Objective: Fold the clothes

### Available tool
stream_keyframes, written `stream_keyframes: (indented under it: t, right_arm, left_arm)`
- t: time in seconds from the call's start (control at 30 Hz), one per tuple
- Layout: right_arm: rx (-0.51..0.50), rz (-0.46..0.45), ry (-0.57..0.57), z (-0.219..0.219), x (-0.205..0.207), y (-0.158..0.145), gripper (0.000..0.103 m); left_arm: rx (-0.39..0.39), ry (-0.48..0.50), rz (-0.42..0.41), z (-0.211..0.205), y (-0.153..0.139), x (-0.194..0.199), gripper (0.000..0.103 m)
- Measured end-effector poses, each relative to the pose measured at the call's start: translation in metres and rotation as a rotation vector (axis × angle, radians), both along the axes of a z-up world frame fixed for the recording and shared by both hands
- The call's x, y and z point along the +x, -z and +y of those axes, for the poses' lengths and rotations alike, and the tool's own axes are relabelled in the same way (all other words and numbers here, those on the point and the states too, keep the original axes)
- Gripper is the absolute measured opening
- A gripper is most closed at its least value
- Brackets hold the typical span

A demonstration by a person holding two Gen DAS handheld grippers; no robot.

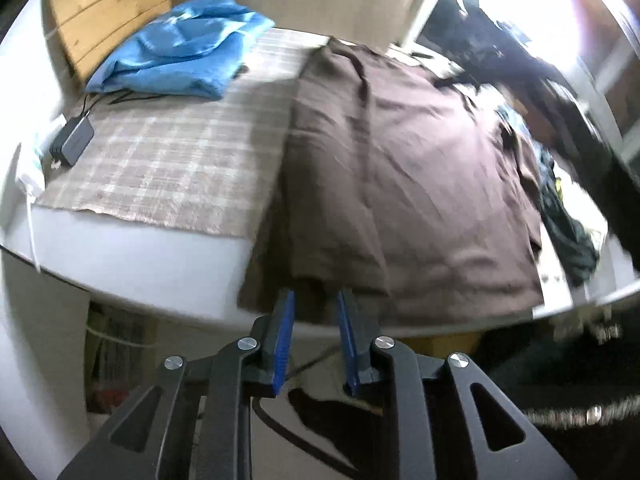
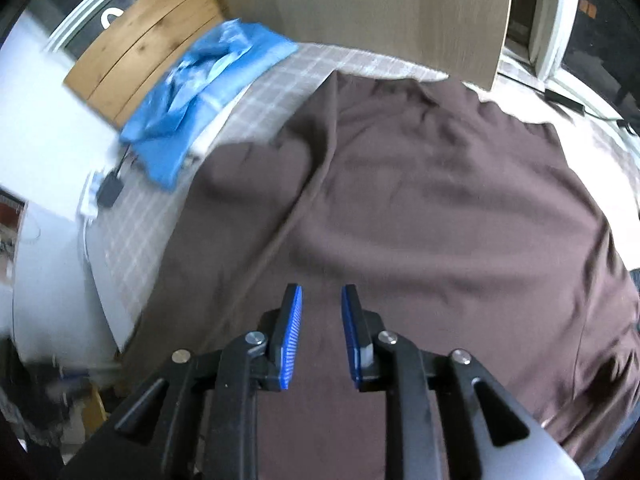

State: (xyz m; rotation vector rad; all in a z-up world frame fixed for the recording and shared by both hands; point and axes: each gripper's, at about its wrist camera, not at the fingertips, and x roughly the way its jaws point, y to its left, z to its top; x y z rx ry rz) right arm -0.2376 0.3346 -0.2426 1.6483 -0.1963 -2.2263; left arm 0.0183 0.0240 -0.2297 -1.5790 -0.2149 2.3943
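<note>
Left claw (image 1: 314, 300): jaws narrowly parted, empty, poised at the near hem of the brown garment (image 1: 400, 168), where it overhangs the surface (image 1: 132, 248).

Right claw (image 2: 321, 296): same narrow gap, nothing held, above the garment's middle.

Garment lies spread over a plaid cloth (image 1: 160, 152); blue garment (image 1: 180, 44) heaped behind.

Next grip: pinch both hem layers squarely, lift evenly, avoid dragging the plaid cloth.

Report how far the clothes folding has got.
Done: the blue garment lies roughly folded at the far corner of the plaid cloth. In hand: nothing; the left gripper and right gripper are both open with no fabric between the fingers. The brown garment is spread over the bed, one long crease down it, its near edge hanging over the side. Left: folding it.
</note>
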Motion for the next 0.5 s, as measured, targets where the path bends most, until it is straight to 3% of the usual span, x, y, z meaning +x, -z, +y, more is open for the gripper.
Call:
stream_keyframes:
  t: [0.03, 0.17, 0.27, 0.37, 0.5]
  right_arm:
    - [-0.025, -0.014, -0.007, -0.002, 0.001, 0.010, 0.021]
    - [-0.096, -0.079, -0.098, -0.048, 0.036, 0.030, 0.021]
    - [-0.133, -0.130, -0.174, -0.093, 0.064, 0.048, 0.035]
    - [-0.162, -0.194, -0.246, -0.139, 0.088, 0.071, 0.036]
    - [-0.197, -0.275, -0.240, -0.170, 0.096, 0.099, 0.036]
  left_arm:
    - [0.017, 0.003, -0.007, 0.000, 0.007, -0.007, 0.021]
    - [-0.037, 0.049, -0.032, 0.012, 0.031, -0.017, 0.021]
    - [-0.029, 0.027, -0.043, 0.006, 0.037, -0.010, 0.021]
    - [-0.019, -0.001, -0.033, -0.004, 0.038, 0.000, 0.021]
    - [-0.032, -0.016, -0.031, -0.007, 0.042, 0.007, 0.021]
